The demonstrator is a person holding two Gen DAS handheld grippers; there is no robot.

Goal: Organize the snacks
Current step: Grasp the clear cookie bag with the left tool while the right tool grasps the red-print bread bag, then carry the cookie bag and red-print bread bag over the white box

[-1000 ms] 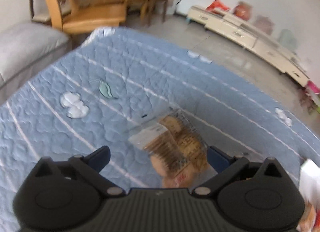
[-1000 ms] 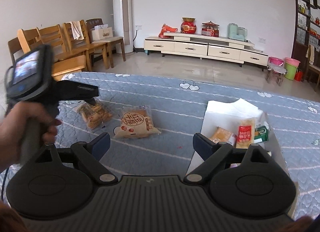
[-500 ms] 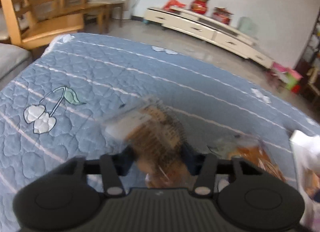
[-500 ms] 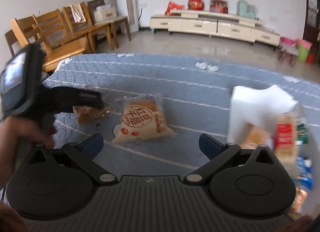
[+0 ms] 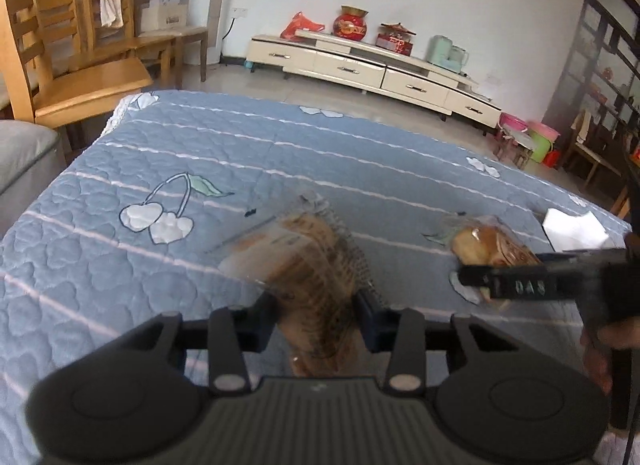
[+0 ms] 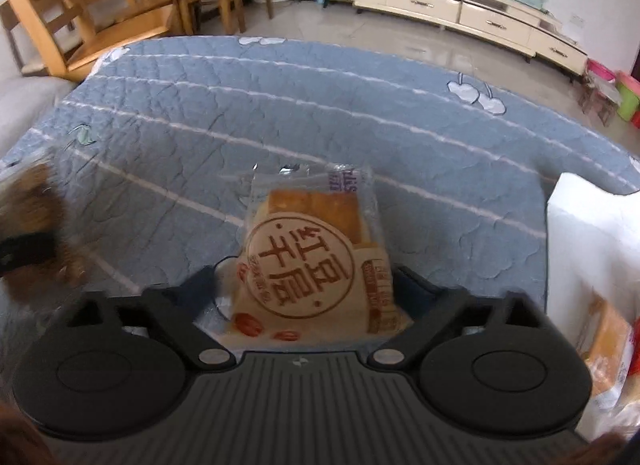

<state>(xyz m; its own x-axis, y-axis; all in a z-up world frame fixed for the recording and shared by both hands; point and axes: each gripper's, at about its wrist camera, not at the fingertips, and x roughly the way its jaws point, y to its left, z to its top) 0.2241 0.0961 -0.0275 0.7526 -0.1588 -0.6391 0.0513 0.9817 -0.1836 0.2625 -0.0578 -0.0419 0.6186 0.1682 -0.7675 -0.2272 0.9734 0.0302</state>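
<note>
Left gripper [image 5: 318, 311]: jaws closing, pads pinching a clear packet of brown biscuits [image 5: 304, 253], lifted off the blue quilted cover [image 5: 120, 273]. Right gripper [image 6: 306, 285]: jaws closing around a wrapped red-bean layer cake [image 6: 310, 261] lying flat on the cover, pads just beside its edges, contact not clear. White bag [image 6: 592, 249] at right, open, with more packaged snacks [image 6: 608, 349] inside. Wooden chairs [image 5: 76, 65] and low cream TV cabinet [image 5: 368, 69] behind.
</note>
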